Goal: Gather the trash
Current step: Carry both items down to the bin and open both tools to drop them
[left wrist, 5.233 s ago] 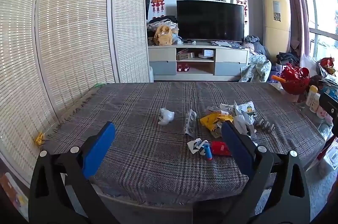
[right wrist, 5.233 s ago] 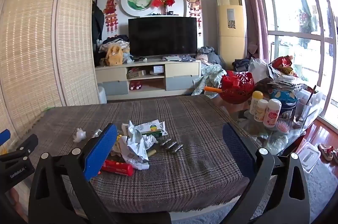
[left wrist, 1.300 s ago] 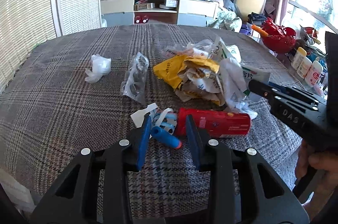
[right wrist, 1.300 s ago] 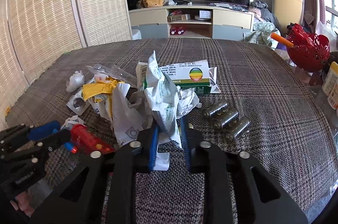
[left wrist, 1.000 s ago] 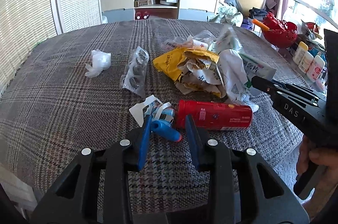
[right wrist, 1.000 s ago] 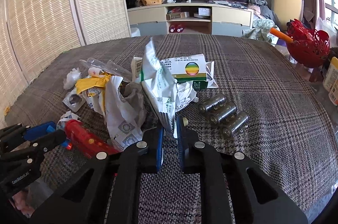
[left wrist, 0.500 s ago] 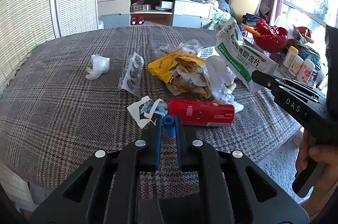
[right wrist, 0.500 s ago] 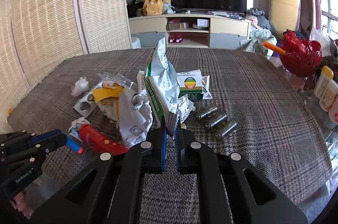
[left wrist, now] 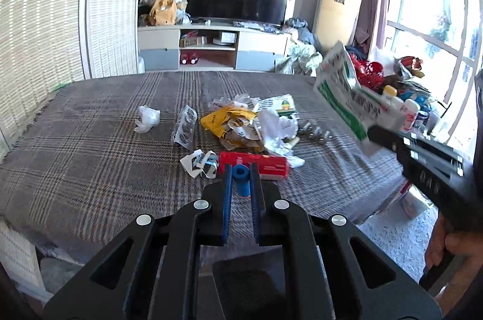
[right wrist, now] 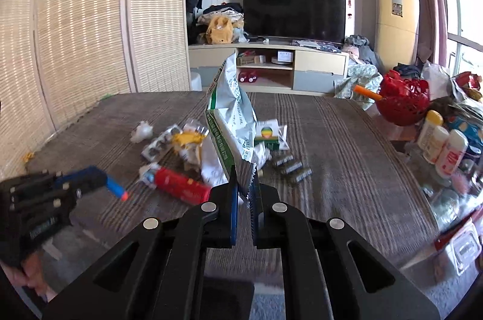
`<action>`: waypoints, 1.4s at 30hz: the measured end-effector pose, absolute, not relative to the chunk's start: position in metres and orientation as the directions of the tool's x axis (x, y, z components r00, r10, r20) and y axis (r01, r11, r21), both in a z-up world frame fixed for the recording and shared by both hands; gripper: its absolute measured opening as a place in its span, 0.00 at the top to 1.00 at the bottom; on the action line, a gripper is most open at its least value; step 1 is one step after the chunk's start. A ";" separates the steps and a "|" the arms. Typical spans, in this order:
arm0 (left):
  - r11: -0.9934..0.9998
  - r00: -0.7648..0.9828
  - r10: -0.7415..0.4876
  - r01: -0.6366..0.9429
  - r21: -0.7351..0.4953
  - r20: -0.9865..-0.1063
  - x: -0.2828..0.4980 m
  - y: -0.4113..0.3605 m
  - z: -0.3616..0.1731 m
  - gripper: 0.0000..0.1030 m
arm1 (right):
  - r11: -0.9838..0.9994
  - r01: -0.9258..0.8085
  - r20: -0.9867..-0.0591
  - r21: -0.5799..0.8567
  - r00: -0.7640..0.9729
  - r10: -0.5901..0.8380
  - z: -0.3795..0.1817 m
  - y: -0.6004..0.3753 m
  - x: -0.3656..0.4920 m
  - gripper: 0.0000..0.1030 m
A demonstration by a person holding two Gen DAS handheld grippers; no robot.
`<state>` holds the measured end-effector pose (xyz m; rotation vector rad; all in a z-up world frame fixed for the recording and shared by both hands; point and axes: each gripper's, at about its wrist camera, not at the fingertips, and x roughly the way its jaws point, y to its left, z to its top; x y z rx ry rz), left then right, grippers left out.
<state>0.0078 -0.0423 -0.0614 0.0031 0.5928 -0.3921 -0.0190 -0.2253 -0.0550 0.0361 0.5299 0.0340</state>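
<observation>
At the far left a reed screen (left wrist: pixel 39 27) stands along the table's left side, and the plaid tablecloth (left wrist: pixel 90 145) there is bare from its fringed left edge inward to a small white crumpled wad (left wrist: pixel 147 119), so that half of the top gives free room. Next comes a clear blister pack (left wrist: pixel 184 130), then the main heap: a yellow wrapper (left wrist: pixel 225 121), white crumpled papers (left wrist: pixel 276 128) and a green-and-white box (left wrist: pixel 282 104) at its back, all touching or overlapping. In front of the heap lie torn paper scraps (left wrist: pixel 199 163) and a red tube (left wrist: pixel 256 164) on its side, near the table's front edge. The left gripper (left wrist: pixel 240 169) is clenched on a small blue foam dart (left wrist: pixel 241 176), which it holds clear of the cloth above the front edge; from the right wrist view the dart (right wrist: pixel 113 186) sticks out sideways with an orange tip. To the right of the heap a row of silver batteries (right wrist: pixel 291 166) lies on open cloth, with bare plaid beyond them to the right edge. The right gripper (right wrist: pixel 244 184) is clamped on the crimped end of a white and green foil pouch (right wrist: pixel 232 115), which stands up from the jaws, off the table. Past the right edge a crowded side surface carries a red basket (right wrist: pixel 403 101) and white bottles (right wrist: pixel 442 146), leaving little space on that side.
</observation>
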 end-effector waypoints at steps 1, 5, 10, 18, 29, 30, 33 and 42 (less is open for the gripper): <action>0.925 0.758 -0.362 0.363 -0.110 -0.543 0.003 -0.043 -0.061 0.90 | 0.999 -0.025 -0.509 0.047 0.859 0.045 -0.057 -0.225 -0.027 0.92; 0.917 0.727 -0.383 0.374 -0.138 -0.570 -0.022 -0.048 -0.078 0.90 | 0.997 -0.035 -0.562 0.064 0.825 0.065 -0.074 -0.229 -0.060 0.92; 0.898 0.642 -0.423 0.393 -0.199 -0.640 -0.044 -0.064 -0.121 0.90 | 0.995 -0.043 -0.657 0.085 0.748 0.088 -0.110 -0.231 -0.084 0.92; 0.904 0.540 -0.392 0.378 -0.201 -0.745 -0.061 -0.082 -0.192 0.90 | 0.991 -0.046 -0.787 0.129 0.603 0.131 -0.181 -0.223 -0.086 0.92; 0.902 0.400 -0.370 0.371 -0.221 -0.838 -0.051 -0.082 -0.254 0.90 | 0.982 -0.024 -0.874 0.186 0.452 0.177 -0.245 -0.205 -0.059 0.92; 0.901 0.395 -0.373 0.373 -0.224 -0.840 -0.050 -0.082 -0.255 0.90 | 0.983 -0.022 -0.877 0.185 0.448 0.175 -0.246 -0.205 -0.058 0.91; 0.898 0.374 -0.376 0.372 -0.235 -0.848 -0.047 -0.083 -0.259 0.90 | 0.982 -0.010 -0.879 0.188 0.445 0.173 -0.246 -0.206 -0.052 0.89; 0.902 0.366 -0.375 0.356 -0.245 -0.852 -0.042 -0.080 -0.260 0.70 | 0.979 0.002 -0.865 0.203 0.469 0.178 -0.233 -0.212 -0.044 0.57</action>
